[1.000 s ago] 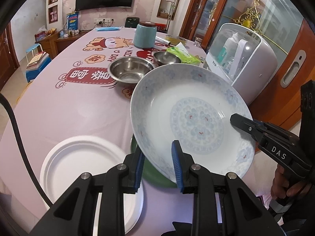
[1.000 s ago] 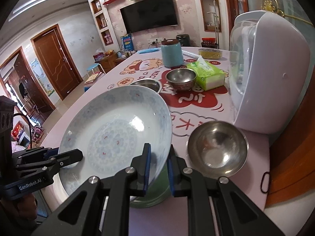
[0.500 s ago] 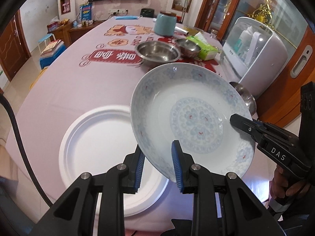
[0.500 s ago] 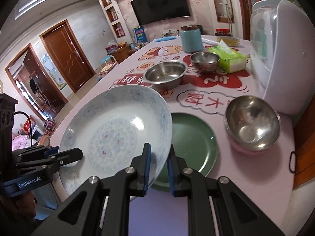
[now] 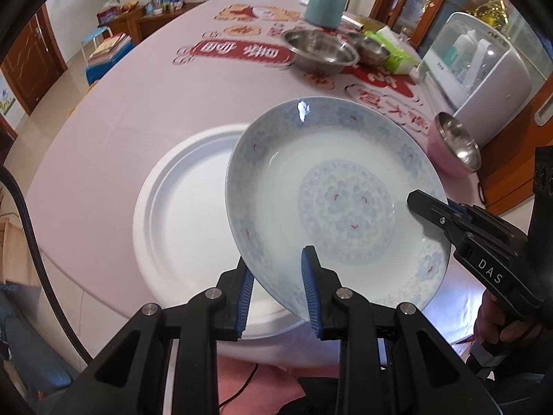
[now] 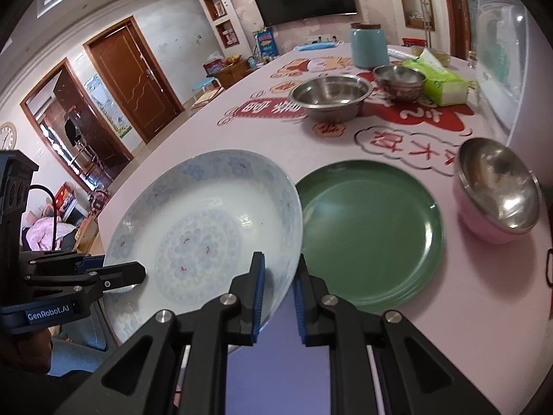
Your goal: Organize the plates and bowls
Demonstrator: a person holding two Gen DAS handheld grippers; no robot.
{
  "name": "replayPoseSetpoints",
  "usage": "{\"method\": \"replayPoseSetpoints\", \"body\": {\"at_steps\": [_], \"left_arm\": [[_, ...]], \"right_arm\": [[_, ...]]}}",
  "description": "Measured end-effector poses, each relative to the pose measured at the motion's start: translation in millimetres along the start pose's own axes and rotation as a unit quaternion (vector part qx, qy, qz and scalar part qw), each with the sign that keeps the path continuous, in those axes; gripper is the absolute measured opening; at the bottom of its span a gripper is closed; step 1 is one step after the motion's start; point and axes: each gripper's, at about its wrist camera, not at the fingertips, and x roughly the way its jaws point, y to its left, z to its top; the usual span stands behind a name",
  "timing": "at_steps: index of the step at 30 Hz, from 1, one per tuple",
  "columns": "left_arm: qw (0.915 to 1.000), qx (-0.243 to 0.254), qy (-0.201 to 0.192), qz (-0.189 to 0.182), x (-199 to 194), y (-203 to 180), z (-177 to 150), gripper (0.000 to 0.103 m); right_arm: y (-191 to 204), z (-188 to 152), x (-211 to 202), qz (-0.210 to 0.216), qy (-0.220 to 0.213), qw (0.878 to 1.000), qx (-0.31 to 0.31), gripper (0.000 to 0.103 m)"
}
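White plate [image 5: 193,207] is seen at left on the pink tablecloth [image 5: 114,110], near the table edge. A second ago only part of it showed low in the left wrist view; now it is nearly all exposed, and the carried dish hangs partly over its right side.

Left gripper [image 5: 276,290] is clamped narrowly on the near rim of the blue-patterned porcelain plate [image 5: 331,200]; blue pads are pressed on both faces of the rim. The plate is held in the air, tilted, clear of the table.

Right gripper [image 6: 278,292] is likewise closed on the opposite rim of the same plate, so it is carried by both claws at once.

Green plate [image 6: 369,231] is now fully uncovered just right of the carried plate; a second ago it was mostly hidden beneath it. The patterned plate is judged to have been lifted off the green one and shifted toward the white one, probably for stacking there. No set-down yet.

Further right, the pink-sided steel bowl [image 6: 497,190] is left untouched; two more steel bowls [image 6: 330,98] remain farther back.
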Motion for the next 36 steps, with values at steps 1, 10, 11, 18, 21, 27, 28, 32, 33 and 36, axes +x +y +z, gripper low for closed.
{"method": "replayPoseSetpoints", "body": {"at_steps": [1,10,11,18,21,27,28,32,33,36], "left_arm": [[1.0,-0.002,0.004,0.001,1,3,-1,0.026],[0.9993,-0.005,0.036,0.001,20,36,-5,0.026],[0.9992,-0.005,0.039,0.0,21,40,-5,0.026],[0.998,0.017,0.061,-0.002,35,62,6,0.026],[0.9972,0.026,0.07,-0.006,41,71,10,0.026],[0.9952,0.047,0.085,-0.013,50,87,20,0.026],[0.9948,0.05,0.088,-0.014,52,89,21,0.026],[0.9929,0.066,0.097,-0.018,60,93,28,0.026],[0.9924,0.071,0.099,-0.019,62,94,29,0.026],[0.9905,0.082,0.108,-0.022,68,95,32,0.026]], "right_arm": [[3,-2,3,0.001,0.003,1.0,-0.002,0.015],[22,-9,27,-0.001,0.028,1.0,0.002,0.016],[24,-9,30,-0.002,0.03,1.0,0.004,0.016],[37,-11,48,-0.015,0.04,0.999,0.023,0.016],[44,-11,56,-0.023,0.045,0.998,0.031,0.016],[55,-11,68,-0.04,0.05,0.997,0.049,0.016],[57,-11,69,-0.043,0.051,0.996,0.052,0.016],[61,-12,74,-0.053,0.05,0.995,0.064,0.016],[62,-12,75,-0.055,0.05,0.995,0.067,0.016],[64,-15,78,-0.063,0.052,0.994,0.076,0.016]]}}
